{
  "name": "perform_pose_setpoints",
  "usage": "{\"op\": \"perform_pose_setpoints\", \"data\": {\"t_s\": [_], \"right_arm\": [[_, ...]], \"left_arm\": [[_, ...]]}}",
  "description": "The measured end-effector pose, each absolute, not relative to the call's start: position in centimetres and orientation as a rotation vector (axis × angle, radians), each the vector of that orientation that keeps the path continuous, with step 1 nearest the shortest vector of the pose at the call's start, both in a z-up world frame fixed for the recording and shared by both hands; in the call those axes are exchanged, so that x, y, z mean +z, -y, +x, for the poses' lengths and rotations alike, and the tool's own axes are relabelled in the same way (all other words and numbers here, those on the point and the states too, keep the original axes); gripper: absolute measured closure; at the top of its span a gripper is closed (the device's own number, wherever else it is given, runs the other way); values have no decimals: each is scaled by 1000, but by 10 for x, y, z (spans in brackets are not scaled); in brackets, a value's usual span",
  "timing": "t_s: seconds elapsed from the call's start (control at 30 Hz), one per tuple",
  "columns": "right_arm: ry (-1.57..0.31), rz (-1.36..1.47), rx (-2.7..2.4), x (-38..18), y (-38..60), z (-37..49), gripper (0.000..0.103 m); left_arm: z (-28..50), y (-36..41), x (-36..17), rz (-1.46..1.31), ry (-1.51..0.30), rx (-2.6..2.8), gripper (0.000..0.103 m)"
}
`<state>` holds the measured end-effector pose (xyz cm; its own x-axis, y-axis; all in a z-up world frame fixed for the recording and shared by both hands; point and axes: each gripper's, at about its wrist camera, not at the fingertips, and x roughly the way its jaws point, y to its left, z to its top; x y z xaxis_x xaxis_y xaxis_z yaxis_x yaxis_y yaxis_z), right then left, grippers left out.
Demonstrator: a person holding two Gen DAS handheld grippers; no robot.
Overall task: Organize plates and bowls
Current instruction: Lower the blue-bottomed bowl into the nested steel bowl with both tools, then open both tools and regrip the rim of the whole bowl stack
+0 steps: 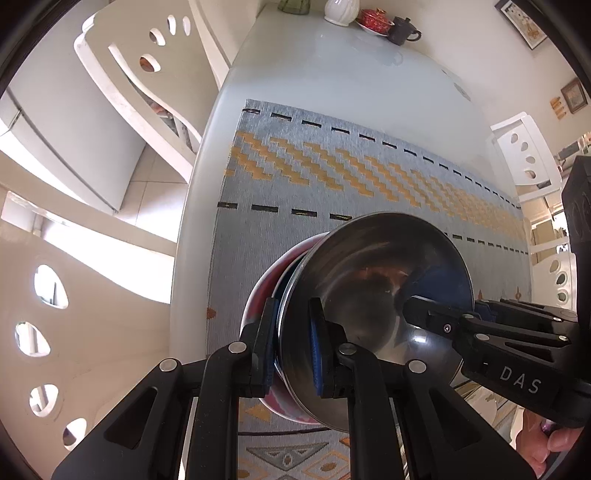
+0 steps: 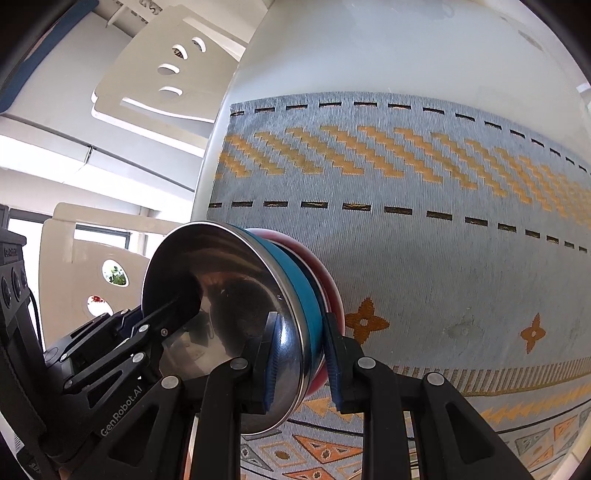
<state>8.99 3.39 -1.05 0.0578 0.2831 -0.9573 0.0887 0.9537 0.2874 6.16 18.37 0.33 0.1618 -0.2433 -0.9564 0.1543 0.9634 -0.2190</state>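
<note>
Three nested bowls hang between both grippers just above the woven mat. A shiny steel bowl (image 1: 380,266) sits on top, with a blue bowl (image 2: 299,280) under it and a red bowl (image 2: 328,284) outermost. My left gripper (image 1: 293,347) is shut on the stack's near rim, one blue pad inside the steel bowl and the other against the red bowl's outside. My right gripper (image 2: 301,362) clamps the opposite rim the same way. Each gripper shows in the other's view: the right gripper (image 1: 447,308) and the left gripper (image 2: 151,310).
A grey-blue mat (image 1: 332,177) with orange zigzags covers the white table (image 1: 332,74). At the far end stand a white vase (image 1: 341,11), a red teacup (image 1: 373,18) and a dark mug (image 1: 402,31). White chairs (image 1: 122,74) flank the table. A person's hand (image 1: 554,443) shows bottom right.
</note>
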Motion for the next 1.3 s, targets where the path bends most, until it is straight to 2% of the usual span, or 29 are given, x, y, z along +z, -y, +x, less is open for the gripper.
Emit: {"op": "perform_pose_setpoints", "data": {"t_s": [0.53, 0.6, 0.63, 0.7, 0.73, 0.77, 0.8, 0.83, 0.87, 0.9, 1.3], "right_arm": [[-1546, 251, 157, -7, -38, 90, 81], [-1546, 252, 161, -5, -37, 91, 81], [-1540, 250, 166, -1, -37, 92, 81], [-1515, 244, 175, 8, -36, 95, 81], [-1497, 241, 177, 14, -35, 97, 80], [-1483, 241, 180, 17, -34, 99, 79], [-1474, 245, 183, 19, -33, 101, 66], [-1468, 246, 182, 20, -33, 102, 41], [-1460, 241, 180, 21, -33, 101, 32], [-1456, 234, 185, 20, -34, 100, 27], [-1568, 357, 207, -32, -32, 90, 27]], "left_arm": [[62, -202, 11, -123, -1382, -259, 88], [64, -206, 13, -130, -1379, -253, 83], [66, -208, 16, -139, -1373, -252, 76], [69, -211, 20, -153, -1364, -250, 73], [71, -212, 21, -158, -1364, -247, 64], [72, -213, 21, -164, -1364, -245, 46], [73, -214, 22, -177, -1360, -245, 41], [73, -215, 22, -192, -1354, -251, 38], [73, -215, 21, -201, -1356, -258, 38], [73, -214, 19, -199, -1366, -263, 38], [72, -211, -7, -190, -1409, -257, 38]]}}
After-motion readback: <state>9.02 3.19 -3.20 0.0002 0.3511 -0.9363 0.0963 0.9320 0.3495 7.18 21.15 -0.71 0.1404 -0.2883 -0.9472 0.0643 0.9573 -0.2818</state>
